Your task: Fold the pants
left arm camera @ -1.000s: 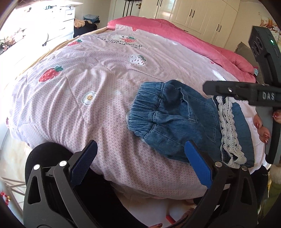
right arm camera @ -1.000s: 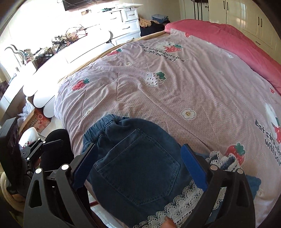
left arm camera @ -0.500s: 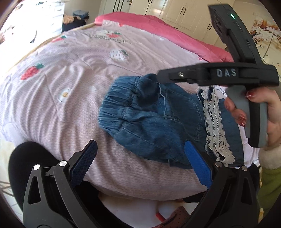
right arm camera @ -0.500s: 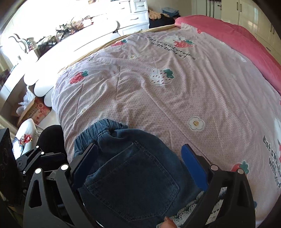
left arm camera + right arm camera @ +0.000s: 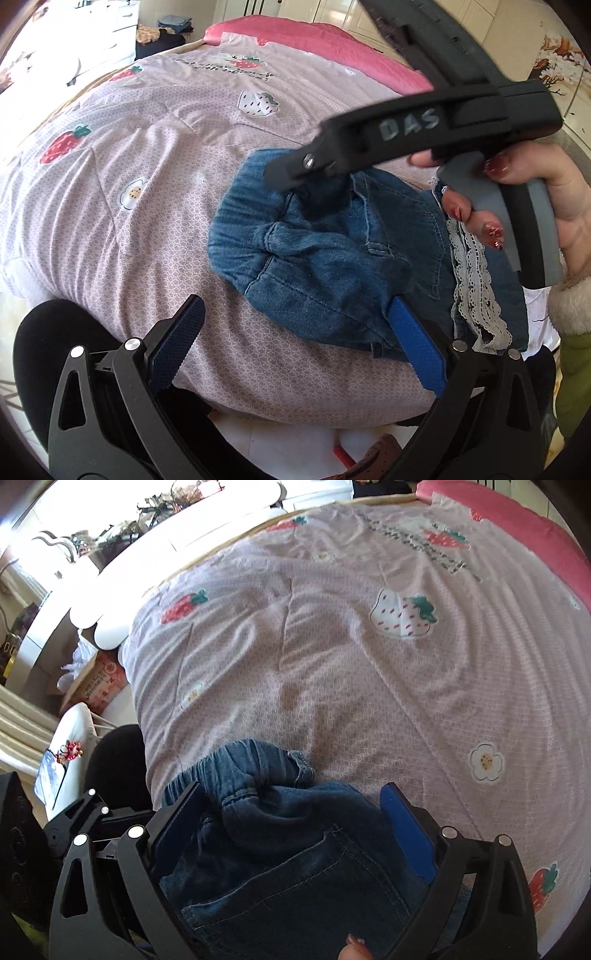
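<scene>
The left gripper [image 5: 295, 354] has its jaws spread wide with nothing between the blue pads [image 5: 417, 354]; it hangs off the near edge of the bed, and the right-hand pad overlaps the lower edge of the pants [image 5: 332, 266] in its own view, though contact cannot be judged. The pants, small denim ones with an elastic waistband and white lace trim [image 5: 472, 288], lie ahead of and slightly right of this gripper, bunched on the quilt [image 5: 155, 206] near the bed's edge.

The right gripper [image 5: 291, 834] is also wide open, and the denim fills the gap between its two fingers: the back pocket sits low in that gap, and the gathered waistband lies just past the fingertips. In the left wrist view the black body of this gripper crosses above the pants, its tip down at the waistband, and the right hand [image 5: 524, 206] with red-painted nails wraps the grey handle. That body hides part of the garment and of the quilt behind it.

Beyond both grippers the pale pink quilt with strawberry and flower prints spreads away, a deeper pink cover [image 5: 332, 44] lying at its far end. Left of the right gripper, beside the bed, stand a cardboard box [image 5: 99, 683] and a white counter [image 5: 155, 535] crowded with small items.
</scene>
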